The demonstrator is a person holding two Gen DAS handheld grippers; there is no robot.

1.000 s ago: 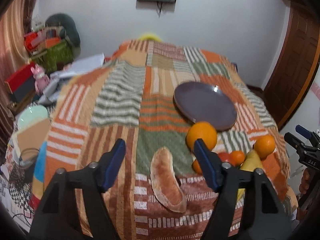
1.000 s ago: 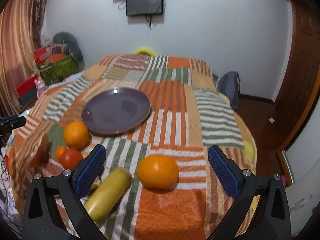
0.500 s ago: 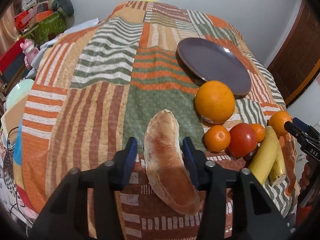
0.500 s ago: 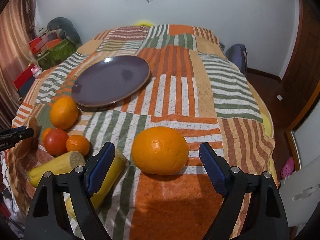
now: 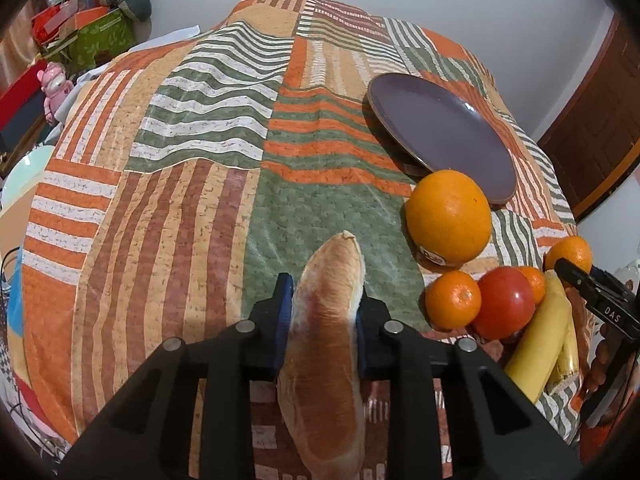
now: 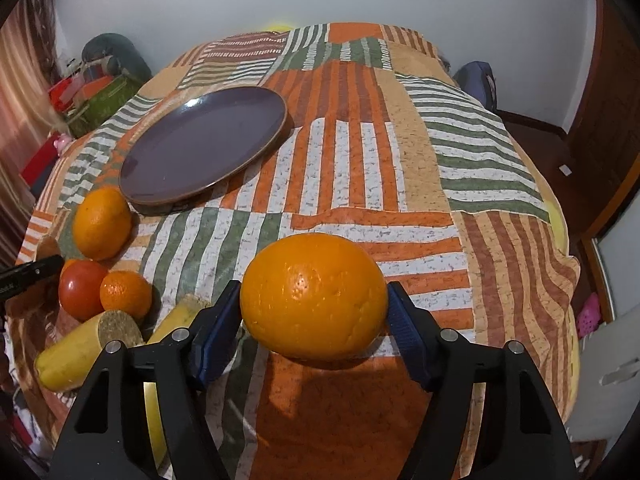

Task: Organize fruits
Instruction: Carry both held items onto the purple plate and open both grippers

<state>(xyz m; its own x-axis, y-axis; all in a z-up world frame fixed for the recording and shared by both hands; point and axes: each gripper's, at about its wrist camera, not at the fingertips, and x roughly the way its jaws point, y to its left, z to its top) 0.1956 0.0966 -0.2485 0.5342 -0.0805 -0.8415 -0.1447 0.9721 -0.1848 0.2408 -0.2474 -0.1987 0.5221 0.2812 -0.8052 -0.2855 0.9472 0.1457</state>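
My left gripper (image 5: 320, 316) is shut on a long tan, reddish fruit slice (image 5: 326, 344) that lies on the striped bedspread. My right gripper (image 6: 314, 316) is shut on a big orange (image 6: 314, 296) resting on the cloth. An empty purple plate (image 5: 440, 132) sits further back; it also shows in the right wrist view (image 6: 204, 140). Between the grippers lie another big orange (image 5: 448, 216), a small mandarin (image 5: 452, 300), a red tomato (image 5: 506, 302) and yellow cut pieces (image 5: 538, 348).
The patchwork bedspread (image 5: 208, 168) covers a bed. Boxes and a pink toy (image 5: 56, 84) stand at the left side. A wooden door (image 6: 616, 92) is on the right. A dark bag (image 6: 476, 80) lies on the floor beyond the bed.
Both grippers came down and forward and closed: the left one on the long slice, the right one on the big orange.
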